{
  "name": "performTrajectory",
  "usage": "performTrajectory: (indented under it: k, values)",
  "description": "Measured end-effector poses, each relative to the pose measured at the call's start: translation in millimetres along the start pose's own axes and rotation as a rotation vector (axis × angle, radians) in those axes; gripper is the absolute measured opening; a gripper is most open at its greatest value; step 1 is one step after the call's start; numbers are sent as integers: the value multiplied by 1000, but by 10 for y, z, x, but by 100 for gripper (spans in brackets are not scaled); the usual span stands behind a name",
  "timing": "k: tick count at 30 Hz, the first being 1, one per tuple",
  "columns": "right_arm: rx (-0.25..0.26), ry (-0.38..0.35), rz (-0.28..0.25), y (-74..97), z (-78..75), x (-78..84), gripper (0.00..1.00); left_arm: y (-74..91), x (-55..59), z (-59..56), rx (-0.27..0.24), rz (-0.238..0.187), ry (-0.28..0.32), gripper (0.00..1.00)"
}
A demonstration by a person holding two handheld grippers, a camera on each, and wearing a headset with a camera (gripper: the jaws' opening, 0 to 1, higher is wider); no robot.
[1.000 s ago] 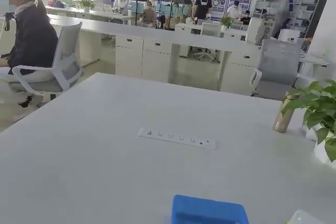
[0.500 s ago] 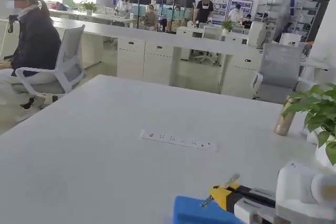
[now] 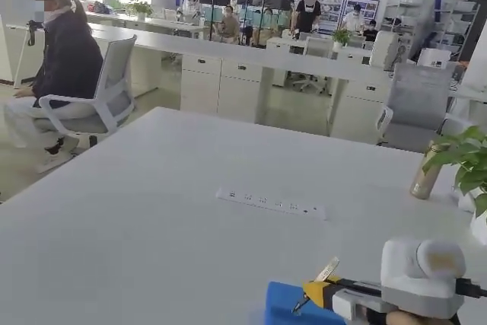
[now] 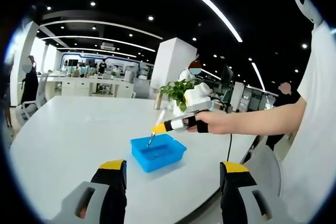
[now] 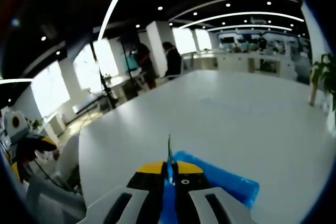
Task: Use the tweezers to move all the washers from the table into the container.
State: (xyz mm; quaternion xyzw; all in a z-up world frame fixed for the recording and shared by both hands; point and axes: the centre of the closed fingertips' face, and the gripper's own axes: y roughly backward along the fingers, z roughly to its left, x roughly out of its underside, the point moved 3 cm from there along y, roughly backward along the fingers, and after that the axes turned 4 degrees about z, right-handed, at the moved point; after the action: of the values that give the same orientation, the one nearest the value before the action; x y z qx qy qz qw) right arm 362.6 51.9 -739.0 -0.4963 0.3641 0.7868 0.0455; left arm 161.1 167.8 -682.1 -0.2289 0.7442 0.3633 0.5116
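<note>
The right gripper (image 5: 169, 170) is clenched on a pair of slim silver metal tweezers (image 3: 327, 269), its yellow-tipped jaws pressed together around the shaft. A hand (image 4: 220, 123) holds it out over the white table (image 3: 152, 226). The tweezers slant downward, and their tips reach the rim of the shallow blue plastic container (image 4: 157, 153); whether they touch it I cannot tell. The container sits close to the table's near edge. The left gripper (image 4: 173, 182) is released, its two jaws standing wide apart with nothing between them, off that same edge and facing the container. A white power strip (image 3: 274, 205) lies mid-table. A brass-coloured bottle (image 3: 426, 173) and a leafy green potted plant (image 3: 468, 161) stand by the right edge.
</note>
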Motion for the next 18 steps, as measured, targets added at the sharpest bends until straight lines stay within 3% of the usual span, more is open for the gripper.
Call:
performTrajectory:
  k: [7, 12, 18]
  values:
    - [1, -21, 62, -154, -20, 138, 3, 62, -22, 36, -7, -16, -4, 73]
    - [4, -30, 94, -240, -43, 206, 3, 114, 47, 28, -14, -18, 15, 72]
    - [9, -20, 119, -289, 36, 313, 3, 174, 102, 46, 0, -2, 26, 72]
